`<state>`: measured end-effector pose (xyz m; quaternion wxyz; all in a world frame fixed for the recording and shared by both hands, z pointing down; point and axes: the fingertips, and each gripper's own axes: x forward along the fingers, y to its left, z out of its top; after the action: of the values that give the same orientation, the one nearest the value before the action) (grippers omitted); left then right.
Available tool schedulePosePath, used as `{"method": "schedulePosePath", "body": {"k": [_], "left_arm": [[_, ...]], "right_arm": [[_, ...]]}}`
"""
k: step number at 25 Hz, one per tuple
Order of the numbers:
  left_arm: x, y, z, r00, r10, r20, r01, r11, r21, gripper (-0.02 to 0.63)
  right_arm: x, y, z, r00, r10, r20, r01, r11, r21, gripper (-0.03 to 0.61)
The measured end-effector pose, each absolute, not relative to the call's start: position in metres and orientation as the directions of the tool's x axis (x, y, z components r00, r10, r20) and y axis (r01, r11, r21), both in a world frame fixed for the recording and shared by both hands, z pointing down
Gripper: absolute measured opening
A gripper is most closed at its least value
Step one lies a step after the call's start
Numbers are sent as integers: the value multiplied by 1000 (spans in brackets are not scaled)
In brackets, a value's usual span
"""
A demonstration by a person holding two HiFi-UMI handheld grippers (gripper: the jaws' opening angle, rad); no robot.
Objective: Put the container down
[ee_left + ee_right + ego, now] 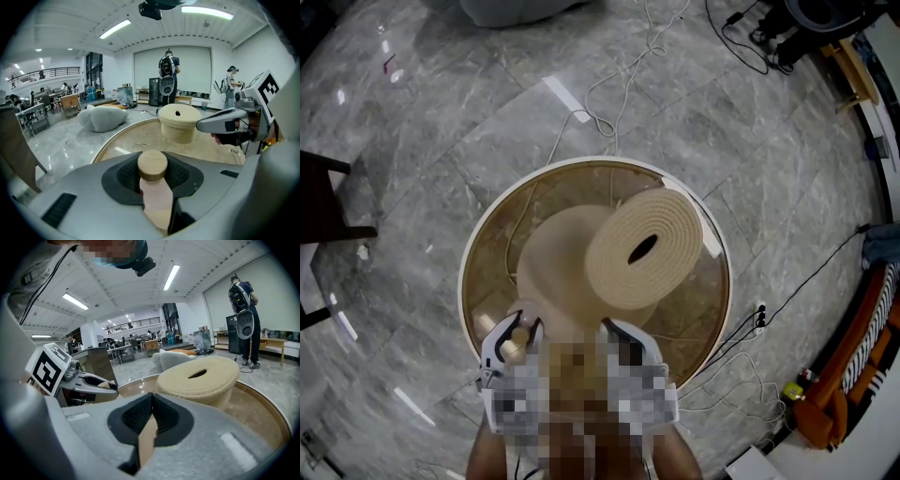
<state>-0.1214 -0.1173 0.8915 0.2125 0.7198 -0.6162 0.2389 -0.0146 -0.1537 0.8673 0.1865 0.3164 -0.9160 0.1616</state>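
Container (155,197), a small pale bottle with a wooden cap (152,165), is shown upright between the pads of the left gripper (518,334), which is closed on its body just below the cap. It is held over the near edge of the round glass counter (487,234). It is judged light, rigid and smooth-sided, best gripped below the cap. The right gripper (151,399) is held alongside, jaws together and empty. Both are pointed level toward the woven basket (642,248).
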Motion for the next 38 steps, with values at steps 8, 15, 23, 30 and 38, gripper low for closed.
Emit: {"method": "schedulePosePath", "body": {"k": [8,15,23,30,38], "left_arm": [[-121,-115,892,119,-796,593,-988,-153,-7,129],[-120,-116,892,99,-806,584,-991,-131,-13,130],[-120,-120,885,100,-823,558,-988,-149,-43,179],[-114,-132,876,133,-834,536,-983,-180,-36,265],[-118,-132,855,131,-837,532,-982,-183,-45,265]], "right_arm": [[-14,-150,871,-727,-520,449,-644,743,-181,2],[-11,-149,870,-727,-522,446,-644,744,-179,2],[-10,-148,863,-726,-524,446,-644,744,-174,2],[-9,-150,857,-723,-528,446,-645,746,-163,2],[-11,-154,833,-724,-539,429,-646,749,-148,2]]}}
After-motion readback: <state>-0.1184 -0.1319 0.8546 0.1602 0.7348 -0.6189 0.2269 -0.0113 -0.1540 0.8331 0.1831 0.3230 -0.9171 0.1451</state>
